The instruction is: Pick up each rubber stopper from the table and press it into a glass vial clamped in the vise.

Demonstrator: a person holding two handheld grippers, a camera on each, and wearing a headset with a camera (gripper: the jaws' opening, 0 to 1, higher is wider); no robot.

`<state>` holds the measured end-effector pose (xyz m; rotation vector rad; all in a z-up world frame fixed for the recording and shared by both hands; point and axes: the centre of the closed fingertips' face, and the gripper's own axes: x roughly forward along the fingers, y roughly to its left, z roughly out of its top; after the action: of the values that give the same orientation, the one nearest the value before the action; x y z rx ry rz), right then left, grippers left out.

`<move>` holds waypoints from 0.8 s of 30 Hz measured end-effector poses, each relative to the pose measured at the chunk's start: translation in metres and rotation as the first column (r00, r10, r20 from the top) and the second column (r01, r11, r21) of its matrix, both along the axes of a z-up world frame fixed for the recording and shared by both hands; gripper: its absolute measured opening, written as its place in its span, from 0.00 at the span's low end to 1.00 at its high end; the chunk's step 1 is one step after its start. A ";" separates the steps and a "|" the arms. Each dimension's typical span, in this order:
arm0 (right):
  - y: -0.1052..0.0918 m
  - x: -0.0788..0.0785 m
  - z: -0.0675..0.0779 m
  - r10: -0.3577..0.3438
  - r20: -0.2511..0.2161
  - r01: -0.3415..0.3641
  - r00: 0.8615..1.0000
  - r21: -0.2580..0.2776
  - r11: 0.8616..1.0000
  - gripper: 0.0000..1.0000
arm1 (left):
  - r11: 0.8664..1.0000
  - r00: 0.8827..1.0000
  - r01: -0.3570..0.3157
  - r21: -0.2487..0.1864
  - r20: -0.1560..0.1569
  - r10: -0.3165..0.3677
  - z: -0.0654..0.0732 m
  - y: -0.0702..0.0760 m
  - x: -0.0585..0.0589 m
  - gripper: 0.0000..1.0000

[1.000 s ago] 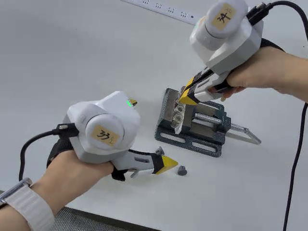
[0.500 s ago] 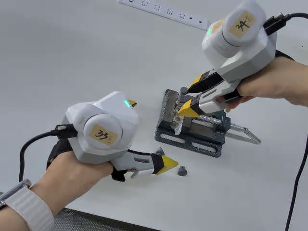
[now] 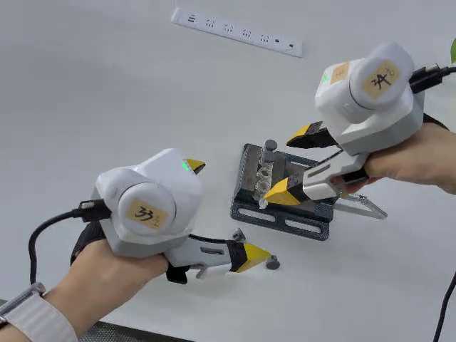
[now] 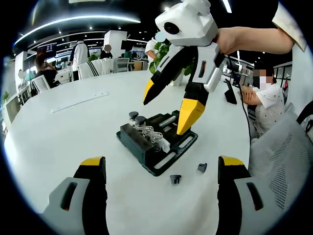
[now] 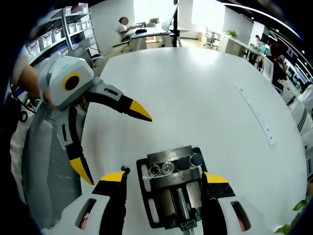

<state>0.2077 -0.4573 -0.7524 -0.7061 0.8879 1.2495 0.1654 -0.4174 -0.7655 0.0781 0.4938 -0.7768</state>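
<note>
A dark vise [image 3: 285, 222] holds a row of glass vials [image 3: 262, 178]. The two at the far end carry dark stoppers [image 5: 189, 161]; the two nearer ones [image 5: 161, 169] are uncapped. Two loose grey stoppers [image 4: 175, 179] [image 4: 202, 167] lie on the white table in front of the vise, one [image 3: 271, 263] just beyond my left gripper's lower jaw. My left gripper [image 3: 224, 210] is open and holds nothing, left of the vise. My right gripper [image 3: 288, 164] is open and hovers just right of the vials, touching nothing.
A white power strip [image 3: 236, 31] lies at the table's far side. The vise's screw handle [image 3: 360, 206] sticks out to the right. Cables trail from both grippers. Office desks, a mesh chair [image 4: 281, 161] and seated people surround the round table [image 5: 195, 88].
My right gripper has opened and drawn back up and to the right from the stoppered vial at the vise. The left gripper has stayed low and open by the loose stopper.
</note>
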 end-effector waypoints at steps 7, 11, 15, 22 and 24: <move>-0.009 -0.014 -0.001 -0.030 0.017 0.029 0.999 0.029 0.999 0.72 | 1.000 1.000 0.005 -0.004 0.009 -0.005 0.012 0.004 -0.004 0.98; -0.014 -0.023 -0.003 -0.042 0.027 0.041 0.999 0.041 0.998 0.75 | 1.000 1.000 0.009 -0.005 0.015 -0.009 0.016 0.007 -0.007 0.99; -0.018 -0.033 -0.004 -0.044 0.022 0.043 0.999 0.060 0.997 0.76 | 1.000 1.000 0.012 -0.003 0.019 -0.012 0.018 0.009 -0.010 0.99; -0.025 -0.046 -0.008 -0.061 0.038 0.058 0.997 0.079 0.995 0.80 | 1.000 0.999 0.022 -0.004 0.027 -0.022 0.025 0.012 -0.015 0.99; -0.027 -0.054 -0.012 -0.044 0.035 0.042 0.998 0.080 0.996 0.79 | 1.000 0.999 0.021 -0.006 0.027 -0.021 0.026 0.014 -0.017 0.99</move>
<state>0.1540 -0.4840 -0.7643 -0.6423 0.8153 1.2229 0.1485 -0.4031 -0.7393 0.0876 0.4651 -0.7967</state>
